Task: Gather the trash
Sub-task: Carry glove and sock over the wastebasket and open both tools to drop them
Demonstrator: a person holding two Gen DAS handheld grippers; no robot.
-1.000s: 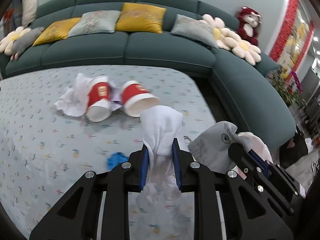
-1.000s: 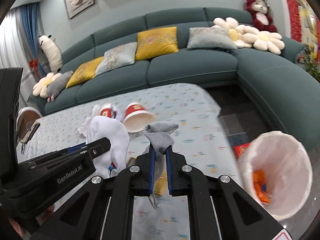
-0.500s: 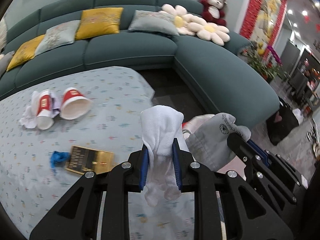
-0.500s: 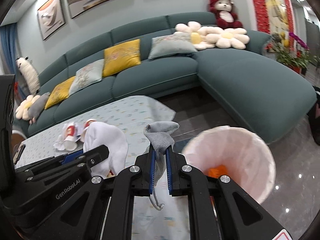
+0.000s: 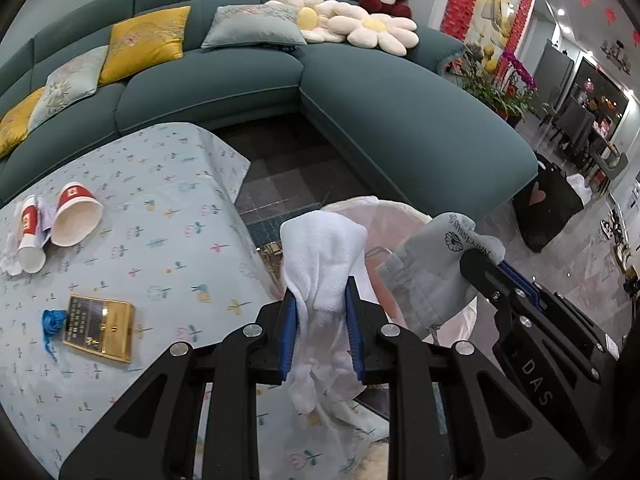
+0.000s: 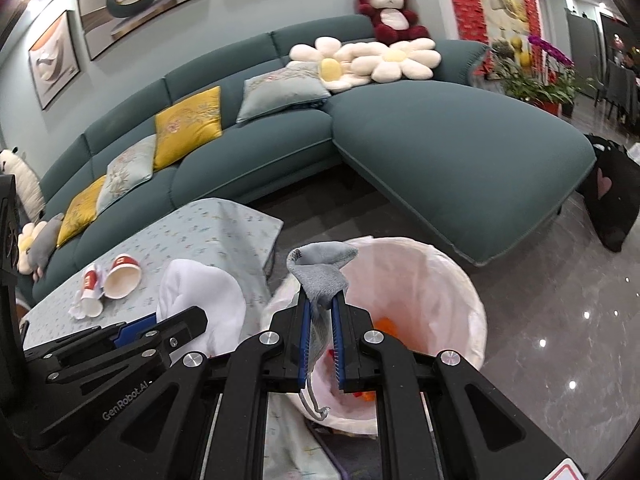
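Note:
My left gripper (image 5: 322, 304) is shut on a white cloth (image 5: 322, 256) and holds it at the table's right edge, beside the bin. My right gripper (image 6: 320, 308) is shut on a grey pouch (image 6: 322, 268) with a drawstring, held over the white-lined trash bin (image 6: 448, 276). The bin holds orange scraps. The pouch also shows in the left wrist view (image 5: 436, 256), as does the bin (image 5: 384, 216). The white cloth shows in the right wrist view (image 6: 204, 300). Two red-and-white paper cups (image 5: 76, 216) and crumpled tissue lie on the table (image 5: 160, 216).
A gold box (image 5: 98, 326) and a blue scrap (image 5: 50, 320) lie on the tablecloth. A teal sectional sofa (image 6: 440, 152) with cushions wraps behind the table and bin. A black bag (image 6: 614, 200) stands on the glossy floor at the right.
Both grippers have swung right, away from the table, with their loads. The bin has come from the right edge of the view to directly under the grey pouch.

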